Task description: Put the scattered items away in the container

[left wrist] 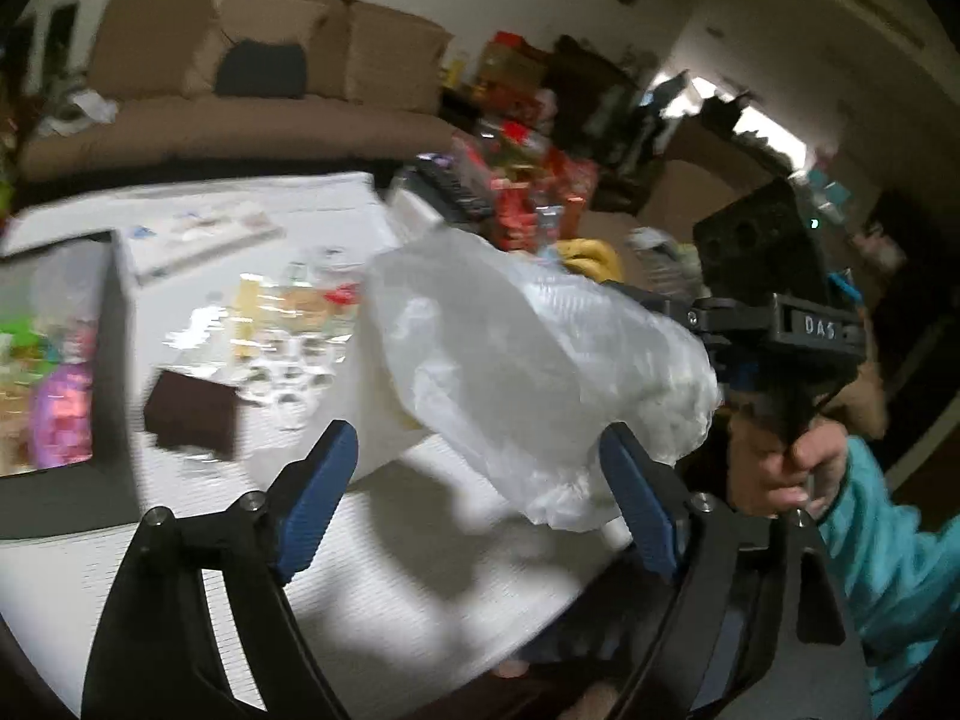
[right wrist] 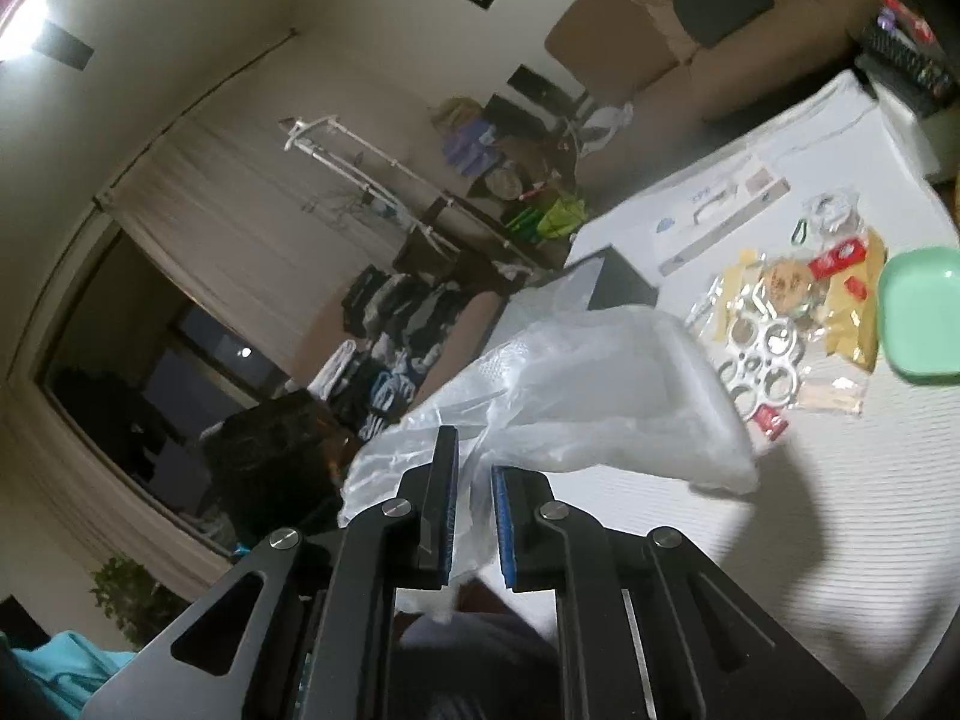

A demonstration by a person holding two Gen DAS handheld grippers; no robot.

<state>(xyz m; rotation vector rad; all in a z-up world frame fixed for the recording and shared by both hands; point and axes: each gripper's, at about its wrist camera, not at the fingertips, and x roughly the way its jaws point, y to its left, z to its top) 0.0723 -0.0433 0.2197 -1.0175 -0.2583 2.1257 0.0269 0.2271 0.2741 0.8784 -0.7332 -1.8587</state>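
Observation:
A crumpled clear plastic bag (right wrist: pixel 600 396) hangs above the white table (right wrist: pixel 840 540), and my right gripper (right wrist: pixel 474 480) is shut on its near corner. In the left wrist view the same bag (left wrist: pixel 528 360) fills the middle, with the right gripper (left wrist: pixel 684 315) pinching it from the right. My left gripper (left wrist: pixel 477 501) stands open below the bag; the bag's lower edge droops between its blue pads (left wrist: pixel 318 498) without touching them. A dark bin (left wrist: pixel 114 360) with colourful items inside stands at the left. Loose snack packets (left wrist: pixel 288 312) lie on the table.
A dark brown box (left wrist: pixel 192 414) sits beside the bin. A long white carton (right wrist: pixel 720 222) lies at the table's far side and a green dish (right wrist: pixel 918 312) at the right. A hand in a teal sleeve (left wrist: pixel 888 552) holds the right gripper. A brown sofa (left wrist: pixel 240 90) stands behind.

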